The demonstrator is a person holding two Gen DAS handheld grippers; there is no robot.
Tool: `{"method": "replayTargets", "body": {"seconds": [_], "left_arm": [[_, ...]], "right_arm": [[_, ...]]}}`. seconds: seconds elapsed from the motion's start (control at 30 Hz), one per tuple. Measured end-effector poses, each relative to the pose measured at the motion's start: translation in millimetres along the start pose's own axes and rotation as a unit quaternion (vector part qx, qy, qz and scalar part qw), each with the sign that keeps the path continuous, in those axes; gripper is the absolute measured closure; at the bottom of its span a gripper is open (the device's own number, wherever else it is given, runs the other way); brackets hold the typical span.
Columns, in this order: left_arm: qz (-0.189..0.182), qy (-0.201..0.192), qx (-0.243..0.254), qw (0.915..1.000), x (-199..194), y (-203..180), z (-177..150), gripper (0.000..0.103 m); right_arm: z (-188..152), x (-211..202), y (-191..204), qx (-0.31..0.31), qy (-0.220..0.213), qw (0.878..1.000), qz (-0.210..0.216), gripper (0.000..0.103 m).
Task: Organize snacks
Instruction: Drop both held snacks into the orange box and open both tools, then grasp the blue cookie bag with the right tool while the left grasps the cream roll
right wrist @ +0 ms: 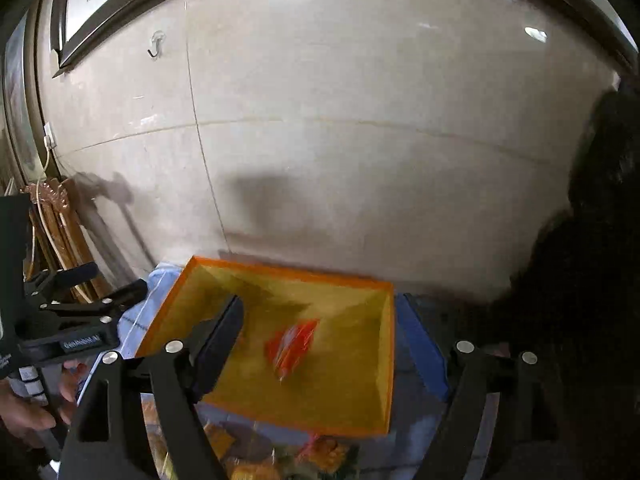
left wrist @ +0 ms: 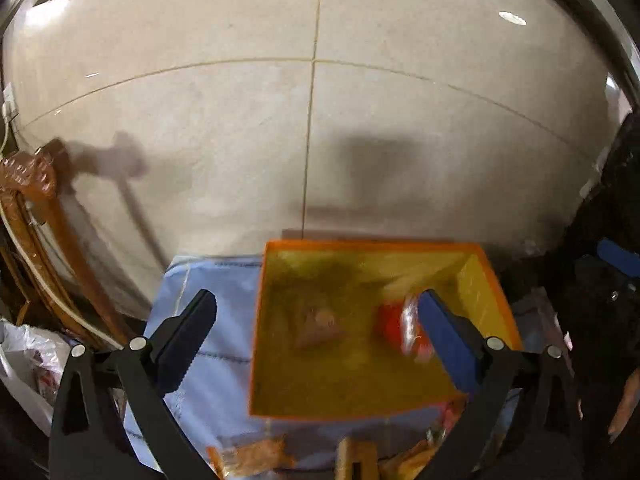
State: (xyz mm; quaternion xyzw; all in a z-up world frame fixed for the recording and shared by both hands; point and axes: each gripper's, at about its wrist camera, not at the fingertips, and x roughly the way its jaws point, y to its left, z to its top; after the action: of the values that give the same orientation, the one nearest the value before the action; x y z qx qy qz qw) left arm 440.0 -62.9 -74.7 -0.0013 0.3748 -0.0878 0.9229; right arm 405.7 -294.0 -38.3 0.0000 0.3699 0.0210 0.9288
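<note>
Snack packet of crinkly red foil (right wrist: pixel 294 344) is lying blurred inside the orange-rimmed yellow box (right wrist: pixel 390 360); both grippers (left wrist: pixel 316 336) (right wrist: pixel 324 344) are gaping empty. Probably light, slippery; pinch its edge.

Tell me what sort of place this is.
Probably a room in a home: a glossy tiled wall with a stick-on hook, a carved wooden frame leaning against it, and an orange box on a light blue cloth.

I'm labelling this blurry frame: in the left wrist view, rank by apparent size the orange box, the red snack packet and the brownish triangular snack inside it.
1. Orange box, by far largest.
2. and 3. Red snack packet and brownish triangular snack look alike; blur and the finger covering the packet prevent ranking them.
</note>
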Motion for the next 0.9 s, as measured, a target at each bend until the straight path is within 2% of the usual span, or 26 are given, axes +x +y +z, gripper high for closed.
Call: {"method": "replayTargets", "body": {"seconds": [0.17,0.27,0.37,0.5,0.6,0.73,0.9], "left_arm": [[-0.012,0.018,-0.007,0.9998,-22,17,-55,0.004],[-0.003,0.021,0.016,0.9996,-41,20,-99,0.004],[0.009,0.029,0.044,0.9986,-59,22,-156,0.004],[0.014,0.070,0.059,0.9957,-71,27,-233,0.004],[0.027,0.087,0.059,0.9941,-76,35,-272,0.004],[0.036,0.095,0.056,0.9932,-85,36,-307,0.004],[0.046,0.129,0.089,0.9865,-71,24,-339,0.004]], "right_arm": [[-49,-24,3,0.001,0.023,1.000,0.001,0.023],[-97,-40,-2,0.021,0.053,0.998,0.001,0.016],[-164,-46,0,0.043,0.099,0.994,-0.009,0.014],[-246,-39,-2,0.090,0.173,0.980,-0.031,0.014],[-281,-27,1,0.107,0.212,0.971,-0.041,0.014],[-289,-20,13,0.089,0.216,0.971,-0.044,0.014],[-293,-8,26,0.063,0.223,0.971,-0.059,0.014]]}}
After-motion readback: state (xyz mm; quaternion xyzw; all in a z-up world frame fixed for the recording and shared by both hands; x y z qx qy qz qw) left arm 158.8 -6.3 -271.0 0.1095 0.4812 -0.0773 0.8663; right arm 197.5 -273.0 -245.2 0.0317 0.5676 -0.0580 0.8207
